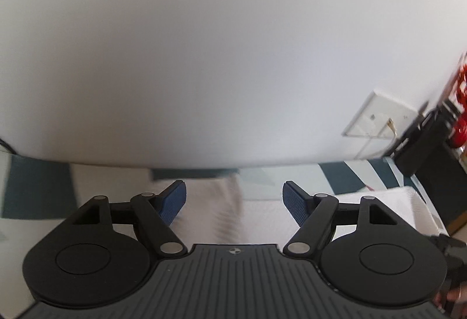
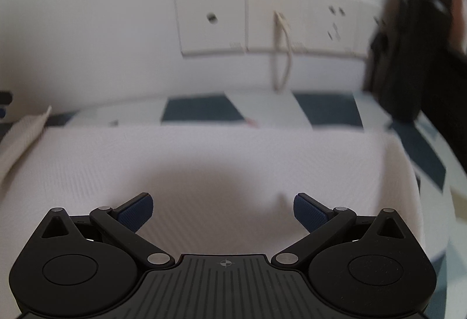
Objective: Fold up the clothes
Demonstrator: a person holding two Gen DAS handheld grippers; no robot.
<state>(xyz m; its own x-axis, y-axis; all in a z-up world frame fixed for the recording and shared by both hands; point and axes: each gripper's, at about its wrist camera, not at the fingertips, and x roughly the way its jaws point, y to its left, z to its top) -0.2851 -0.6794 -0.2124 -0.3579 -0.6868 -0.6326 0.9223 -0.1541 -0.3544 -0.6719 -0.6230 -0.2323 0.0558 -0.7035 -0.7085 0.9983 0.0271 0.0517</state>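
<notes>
Both the left gripper point(image 1: 234, 199) and the right gripper point(image 2: 223, 209) have their blue-padded jaws spread wide with nothing between them, poised over the white, finely ribbed knit garment point(image 2: 204, 167), which lies flat on a bedspread of dark teal and pale patches point(image 2: 201, 110) near the white wall point(image 1: 204, 41) with its socket plates point(image 2: 262, 21). The step in hand looks like picking an edge to fold. I would bring each gripper low to a near corner, pinch only the top layer, and lift both sides evenly.
</notes>
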